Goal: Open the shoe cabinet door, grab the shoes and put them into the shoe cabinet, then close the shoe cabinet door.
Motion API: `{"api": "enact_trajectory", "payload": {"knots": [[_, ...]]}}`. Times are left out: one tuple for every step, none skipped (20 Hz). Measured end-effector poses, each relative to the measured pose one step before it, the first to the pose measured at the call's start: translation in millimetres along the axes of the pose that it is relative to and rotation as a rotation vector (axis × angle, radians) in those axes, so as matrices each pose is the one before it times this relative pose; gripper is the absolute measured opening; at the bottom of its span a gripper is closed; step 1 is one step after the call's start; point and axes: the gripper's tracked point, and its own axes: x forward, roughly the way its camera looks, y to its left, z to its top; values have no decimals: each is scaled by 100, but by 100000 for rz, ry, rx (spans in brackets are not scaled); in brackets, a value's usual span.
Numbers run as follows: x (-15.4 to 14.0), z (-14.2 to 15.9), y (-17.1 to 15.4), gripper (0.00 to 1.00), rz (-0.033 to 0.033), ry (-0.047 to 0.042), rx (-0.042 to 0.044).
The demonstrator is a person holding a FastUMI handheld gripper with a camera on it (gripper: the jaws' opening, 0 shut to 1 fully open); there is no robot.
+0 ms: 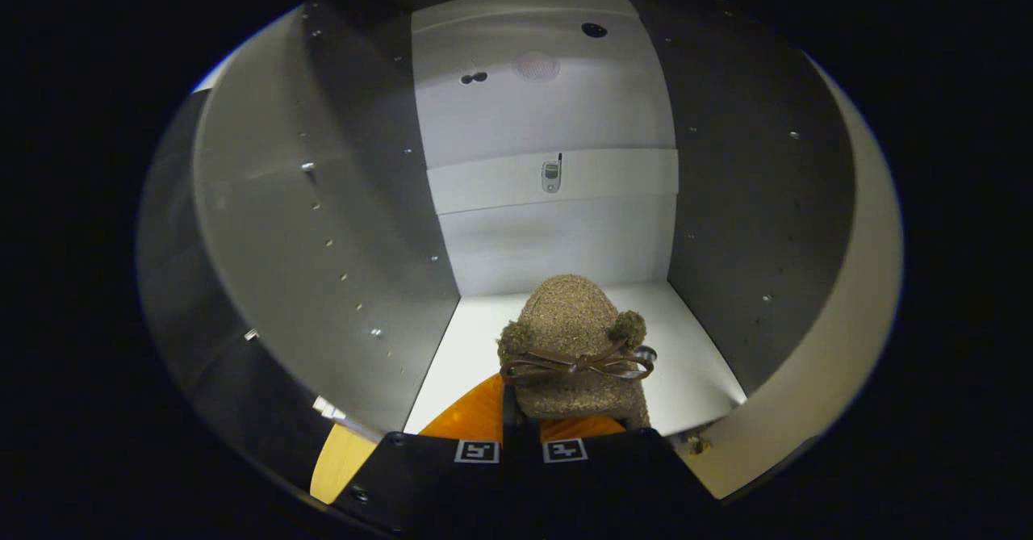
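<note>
White panels of the shoe cabinet (557, 104) surround your view: a pale back wall with a horizontal rail across its middle, grey side walls dotted with rows of small shelf-pin holes, and a white cabinet floor (694, 362) below. On the rail sits a small metal fitting (551, 176), and near the top of the back wall you can see a dark round hole and a faint circular mark. Your gripper (521, 443) reaches into the opening, and its jaws are drawn close together with only a narrow gap between them, where the heel end of the shoe (575, 346) sits; both fingers appear to press on that end. The shoe is a fuzzy tan-brown slipper with a thin brown bow (576, 365) across it and two small pom-poms at either side. Its toe points away from you toward the back wall, over the cabinet floor. An orange surface (476, 415) shows just beneath the shoe's heel, right ahead of your fingers, and a yellowish strip lies to the left of them.
</note>
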Motion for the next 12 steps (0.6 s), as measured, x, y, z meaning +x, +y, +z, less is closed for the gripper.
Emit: {"api": "enact_trajectory", "payload": {"knots": [[1569,141,-77,5,-928,951,259],[1471,153,36,5,-209,1251,462],[1626,51,-44,5,-705,1140,161],[1274,82,-139,5,-1290,1089,-15],[1164,-17,-51,5,-962,694,-264],[843,-115,42,5,-860,557,-485],[919,-143,-2,5,-390,627,-1378],[547,-293,-100,5,-701,1111,-1697],[576,-491,-167,5,-968,1275,-1316],[420,-484,-35,5,-190,1475,-209],[39,-151,-35,5,-1159,491,-118],[324,11,-357,6,-2034,-376,-61]]}}
